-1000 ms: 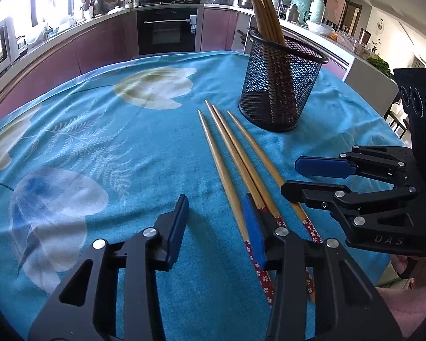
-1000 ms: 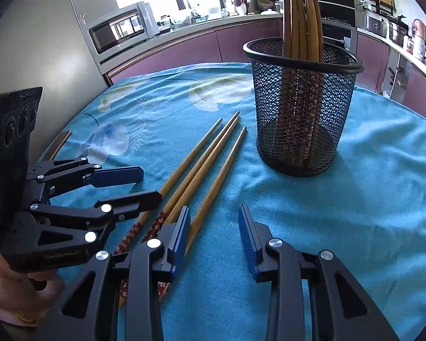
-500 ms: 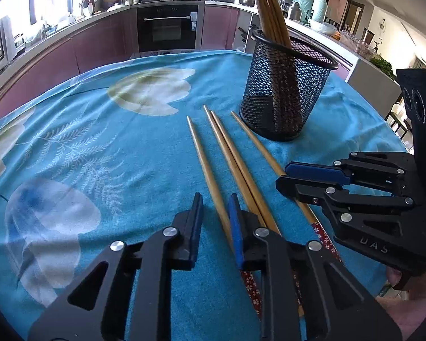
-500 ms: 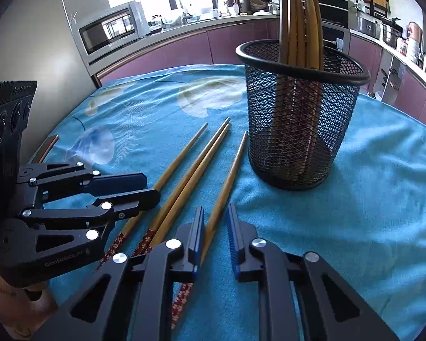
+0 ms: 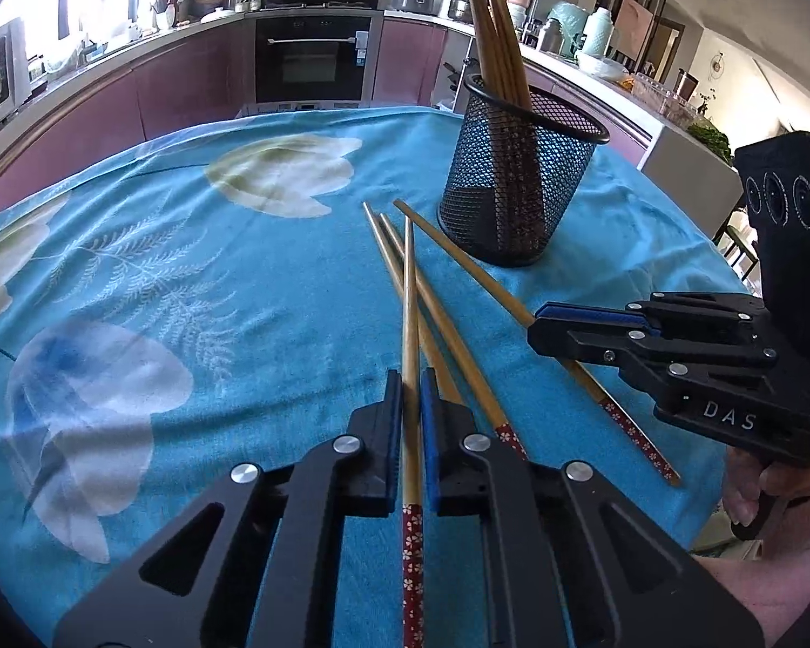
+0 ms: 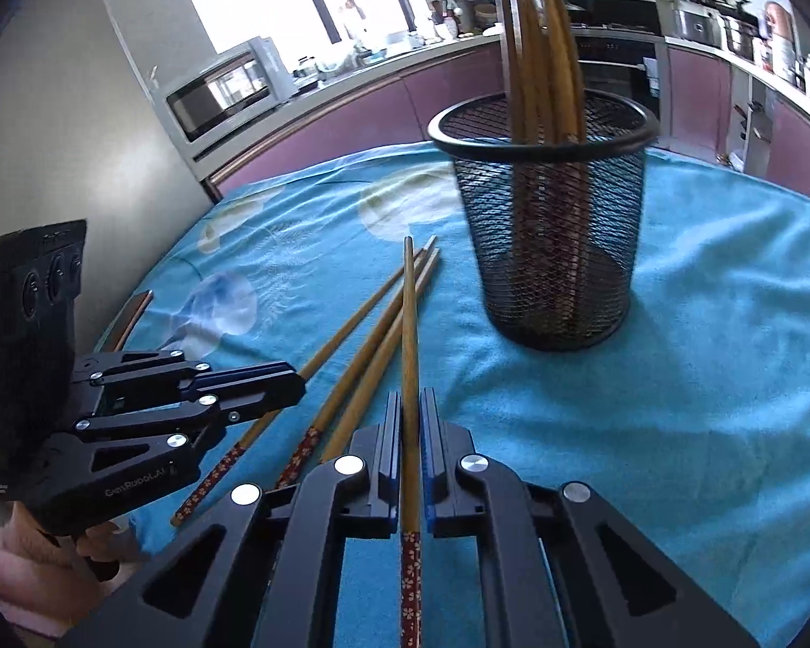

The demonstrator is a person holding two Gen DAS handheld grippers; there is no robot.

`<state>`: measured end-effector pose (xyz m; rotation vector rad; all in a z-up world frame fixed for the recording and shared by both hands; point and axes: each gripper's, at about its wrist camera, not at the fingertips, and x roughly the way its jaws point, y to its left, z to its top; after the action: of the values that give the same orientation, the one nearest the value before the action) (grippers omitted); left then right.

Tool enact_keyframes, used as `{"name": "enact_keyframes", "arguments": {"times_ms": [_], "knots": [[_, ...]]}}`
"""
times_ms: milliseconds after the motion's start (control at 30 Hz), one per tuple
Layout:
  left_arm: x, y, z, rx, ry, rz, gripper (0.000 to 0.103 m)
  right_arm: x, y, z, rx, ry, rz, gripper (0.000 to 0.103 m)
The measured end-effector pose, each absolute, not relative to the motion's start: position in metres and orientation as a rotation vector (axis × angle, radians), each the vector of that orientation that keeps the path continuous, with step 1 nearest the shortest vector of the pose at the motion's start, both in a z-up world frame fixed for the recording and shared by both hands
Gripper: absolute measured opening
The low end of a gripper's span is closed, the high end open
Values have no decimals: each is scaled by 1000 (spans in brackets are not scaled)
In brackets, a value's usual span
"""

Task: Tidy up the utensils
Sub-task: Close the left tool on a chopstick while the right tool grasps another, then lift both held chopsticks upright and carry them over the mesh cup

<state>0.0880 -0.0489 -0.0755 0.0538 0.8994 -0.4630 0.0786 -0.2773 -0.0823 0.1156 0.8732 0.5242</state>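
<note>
A black mesh holder (image 5: 518,183) (image 6: 551,227) stands on the blue cloth with several wooden chopsticks upright in it. My left gripper (image 5: 411,394) is shut on one chopstick (image 5: 408,297), which points forward above the others. My right gripper (image 6: 411,410) is shut on another chopstick (image 6: 409,324), its tip raised toward the holder. Two chopsticks (image 5: 448,335) lie side by side on the cloth between the grippers. In the left wrist view the right gripper (image 5: 545,324) shows shut on its chopstick (image 5: 459,254). In the right wrist view the left gripper (image 6: 291,378) shows at the left.
The round table carries a blue cloth (image 5: 200,281) with pale flower prints. Kitchen counters, an oven (image 5: 310,59) and a microwave (image 6: 227,86) stand beyond the table's far edge. A brown chair back (image 6: 132,313) shows at the left edge of the table.
Both grippers have closed, each on one chopstick, and lifted it slightly so it points forward. Two chopsticks stay on the cloth.
</note>
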Motion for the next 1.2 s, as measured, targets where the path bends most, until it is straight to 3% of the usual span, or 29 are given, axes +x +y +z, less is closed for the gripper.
{"name": "enact_keyframes", "arguments": {"times_ms": [467, 700, 1200], "knots": [[100, -53, -83, 95, 923, -470, 14, 89, -257, -93, 40, 926, 544, 8], [105, -56, -79, 70, 925, -469, 8, 86, -264, -88, 61, 904, 545, 6], [84, -46, -11, -17, 780, -598, 8, 67, -306, -33, 170, 721, 554, 6]]}}
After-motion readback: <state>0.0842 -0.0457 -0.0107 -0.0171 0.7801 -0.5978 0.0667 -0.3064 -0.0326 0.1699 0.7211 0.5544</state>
